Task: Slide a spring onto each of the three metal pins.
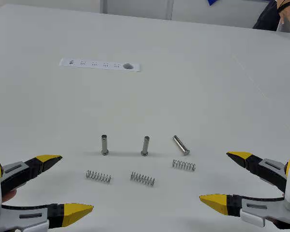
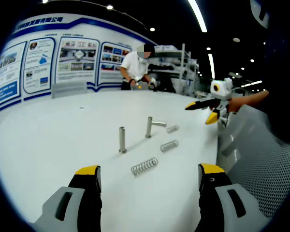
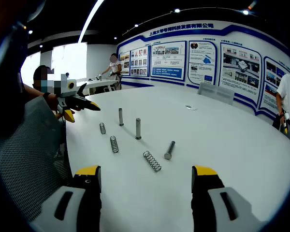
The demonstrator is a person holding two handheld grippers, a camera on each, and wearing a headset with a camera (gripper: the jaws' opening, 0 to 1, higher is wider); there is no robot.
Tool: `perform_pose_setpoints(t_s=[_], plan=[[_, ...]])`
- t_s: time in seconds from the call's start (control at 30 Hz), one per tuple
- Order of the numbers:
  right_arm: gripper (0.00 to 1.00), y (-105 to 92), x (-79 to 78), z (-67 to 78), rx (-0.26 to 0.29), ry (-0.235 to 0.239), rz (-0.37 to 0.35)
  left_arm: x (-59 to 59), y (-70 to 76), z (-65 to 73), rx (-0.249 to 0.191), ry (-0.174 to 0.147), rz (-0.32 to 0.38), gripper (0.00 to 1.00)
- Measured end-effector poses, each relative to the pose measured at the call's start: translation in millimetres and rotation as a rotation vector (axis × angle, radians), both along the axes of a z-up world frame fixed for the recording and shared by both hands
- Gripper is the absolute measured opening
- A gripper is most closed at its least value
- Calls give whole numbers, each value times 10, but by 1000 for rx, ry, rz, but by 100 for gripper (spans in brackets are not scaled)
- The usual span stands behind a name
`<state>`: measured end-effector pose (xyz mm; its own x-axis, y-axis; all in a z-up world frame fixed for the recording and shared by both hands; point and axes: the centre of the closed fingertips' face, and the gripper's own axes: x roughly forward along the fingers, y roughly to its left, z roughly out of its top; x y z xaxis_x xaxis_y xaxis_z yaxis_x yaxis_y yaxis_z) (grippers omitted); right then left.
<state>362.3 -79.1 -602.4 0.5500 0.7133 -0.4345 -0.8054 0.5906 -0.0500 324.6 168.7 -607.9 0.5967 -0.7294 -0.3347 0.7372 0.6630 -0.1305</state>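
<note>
White workbench top [image 1: 208, 96]: left gripper [image 1: 77, 182] and right gripper [image 1: 213, 175], black jaws tipped yellow, each spread wide and empty, sit nearer the person than the middle upright silver metal pin [image 1: 145, 145], one to either side. Second upright pin [image 1: 104, 144] stands left of it, and third pin [image 1: 181, 145] lies on its side to the right. Loose coiled wire springs lie just in front: left spring [image 1: 98, 176], middle spring [image 1: 142, 179], right spring [image 1: 183, 165]; white power strip [image 1: 99, 64] well beyond.

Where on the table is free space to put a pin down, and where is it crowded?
Bare table lies between the power strip and the two standing pins, also right of the lying pin. Crowded: the three springs before the pins.
</note>
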Motion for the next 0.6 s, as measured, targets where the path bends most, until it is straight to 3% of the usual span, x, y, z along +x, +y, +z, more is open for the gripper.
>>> perform_pose_setpoints(t_s=[0.33, 0.6], plan=[[74, -43, 112, 124, -9, -9, -43, -19, -19, -2, -8, -2, -2, 84], [58, 68, 299, 253, -25, 24, -69, -25, -38, 18, -14, -6, -1, 83]])
